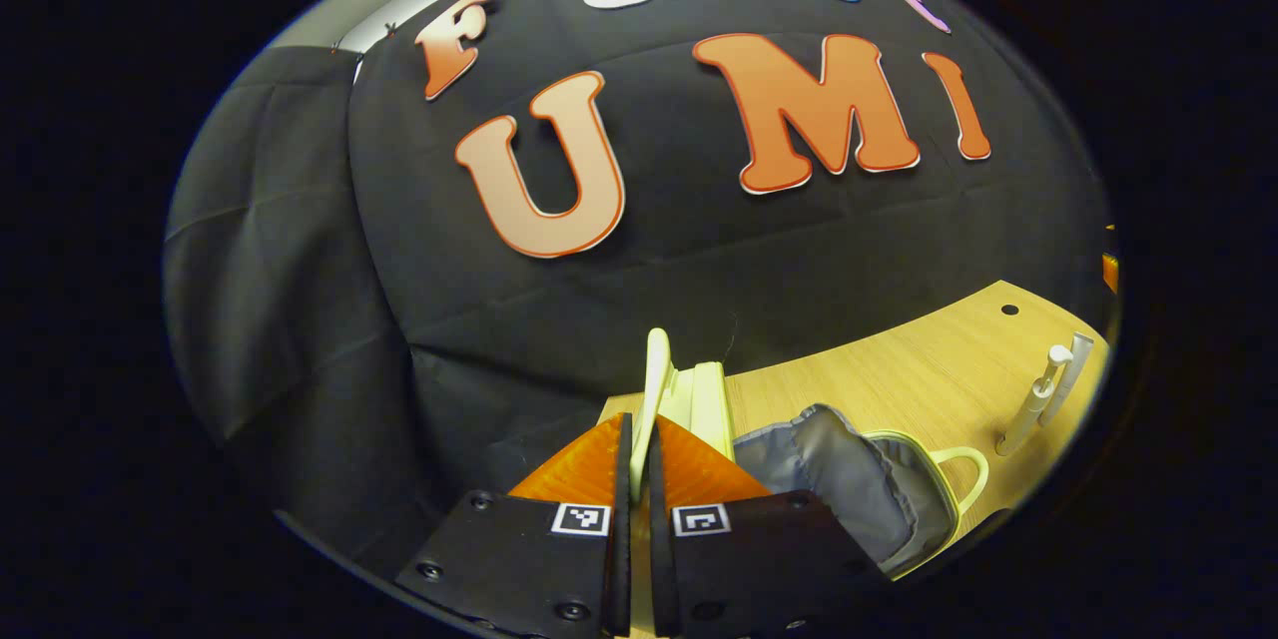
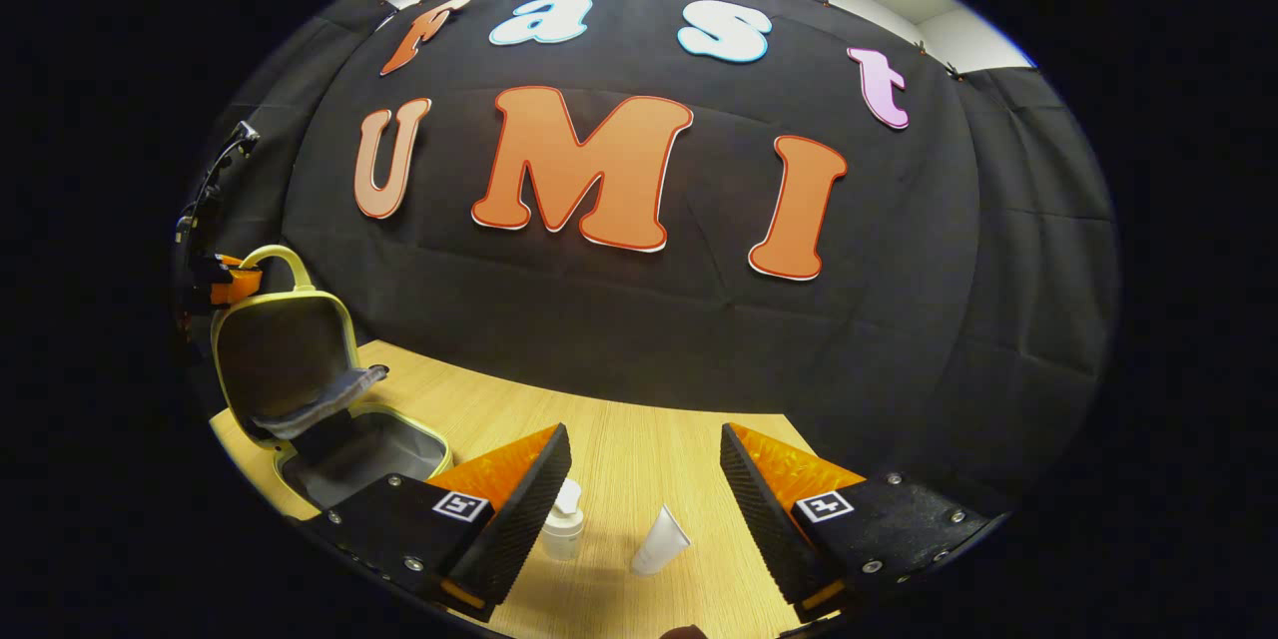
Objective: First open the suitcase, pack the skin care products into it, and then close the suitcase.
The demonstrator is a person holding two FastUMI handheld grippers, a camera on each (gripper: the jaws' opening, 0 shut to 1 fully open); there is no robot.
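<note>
The pale yellow-green suitcase [image 2: 285,359] stands open at the table's left, lid upright, grey-lined base [image 2: 364,454] flat. My left gripper [image 1: 639,424] is shut on the lid's pale rim [image 1: 654,379], beside the grey lining [image 1: 849,479] and the carry handle [image 1: 963,474]; the left gripper [image 2: 228,282] also appears at the lid's top corner in the right gripper view. My right gripper [image 2: 644,444] is open above the table. Below it stand a white pump bottle [image 2: 564,519] near its left finger and a white tube [image 2: 661,541] lying in the gap. Both products [image 1: 1043,399] look small in the left gripper view.
The wooden table [image 2: 639,459] runs back to the black cloth wall. A small dark hole [image 1: 1009,310] marks the tabletop near its far edge. Cables hang at the far left of the booth [image 2: 215,180].
</note>
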